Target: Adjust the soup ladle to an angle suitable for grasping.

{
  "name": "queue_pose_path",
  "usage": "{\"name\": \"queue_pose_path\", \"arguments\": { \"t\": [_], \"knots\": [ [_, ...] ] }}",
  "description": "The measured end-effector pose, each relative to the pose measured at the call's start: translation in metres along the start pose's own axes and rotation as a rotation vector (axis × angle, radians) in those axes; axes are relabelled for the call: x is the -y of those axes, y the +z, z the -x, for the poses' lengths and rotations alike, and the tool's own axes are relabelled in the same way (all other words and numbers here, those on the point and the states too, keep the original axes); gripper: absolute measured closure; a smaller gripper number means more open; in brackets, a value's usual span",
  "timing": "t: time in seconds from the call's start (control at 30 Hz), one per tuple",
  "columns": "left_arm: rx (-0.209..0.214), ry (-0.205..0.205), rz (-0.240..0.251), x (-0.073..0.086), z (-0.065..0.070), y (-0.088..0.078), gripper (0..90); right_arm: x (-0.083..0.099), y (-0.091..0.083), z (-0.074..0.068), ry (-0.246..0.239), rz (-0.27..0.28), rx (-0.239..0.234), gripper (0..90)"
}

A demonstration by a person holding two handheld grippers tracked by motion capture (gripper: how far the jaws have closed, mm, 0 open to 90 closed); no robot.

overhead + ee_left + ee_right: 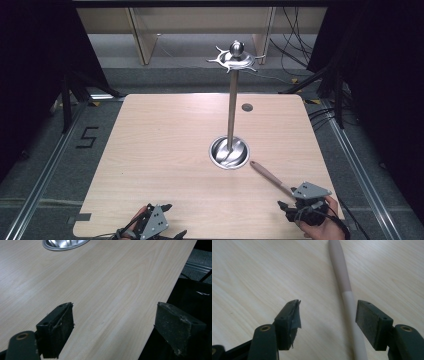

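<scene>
A utensil with a long wooden handle [267, 174] lies on the wooden table [165, 150], its far end pointing at the round base [229, 151] of a metal stand. The stand's pole [231, 110] rises to a hooked crown [235, 57]. My right gripper [290, 198] is open at the table's near right, and the handle [342, 272] runs between its jaws, close to the right pad [368, 320] without touching it. The handle's near end is hidden under the gripper. My left gripper [174, 220] is open with nothing between its fingers at the near edge. In its own view the gripper [115, 308] looks toward the base [63, 243].
A small grey grommet [247, 107] is set into the table behind the stand. The table's near edge [160, 315] drops to a dark floor. A floor mark shaped like a 5 [86, 137] lies to the left, and cables [295, 45] trail at the back right.
</scene>
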State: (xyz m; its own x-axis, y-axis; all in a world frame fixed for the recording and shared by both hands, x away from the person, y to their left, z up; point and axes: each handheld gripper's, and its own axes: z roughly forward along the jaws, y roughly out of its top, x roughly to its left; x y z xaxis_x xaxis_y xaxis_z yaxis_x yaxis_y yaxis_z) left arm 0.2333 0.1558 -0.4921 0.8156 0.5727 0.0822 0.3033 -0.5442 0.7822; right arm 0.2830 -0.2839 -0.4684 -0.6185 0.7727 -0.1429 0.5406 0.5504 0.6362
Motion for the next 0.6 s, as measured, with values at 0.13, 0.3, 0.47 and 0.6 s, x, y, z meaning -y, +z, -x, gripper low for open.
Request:
{"name": "queue_pose_path", "arguments": {
  "t": [0.13,0.3,0.47,0.6],
  "knots": [
    [-0.005,0.007,-0.006,0.000,-0.001,0.000,14.9,-0.005,0.003,0.006,-0.011,-0.031,0.012,38.1],
    [0.003,-0.010,0.008,0.000,0.001,0.001,14.9,-0.018,0.012,0.016,-0.017,-0.092,-0.001,44.4],
    [-0.005,0.009,-0.008,0.000,-0.001,0.000,14.9,-0.032,0.022,0.026,-0.041,-0.175,-0.022,53.8],
    [-0.005,0.003,-0.005,0.000,-0.001,0.000,14.9,-0.039,0.028,0.030,0.000,-0.247,-0.038,55.0]
  ]
}}
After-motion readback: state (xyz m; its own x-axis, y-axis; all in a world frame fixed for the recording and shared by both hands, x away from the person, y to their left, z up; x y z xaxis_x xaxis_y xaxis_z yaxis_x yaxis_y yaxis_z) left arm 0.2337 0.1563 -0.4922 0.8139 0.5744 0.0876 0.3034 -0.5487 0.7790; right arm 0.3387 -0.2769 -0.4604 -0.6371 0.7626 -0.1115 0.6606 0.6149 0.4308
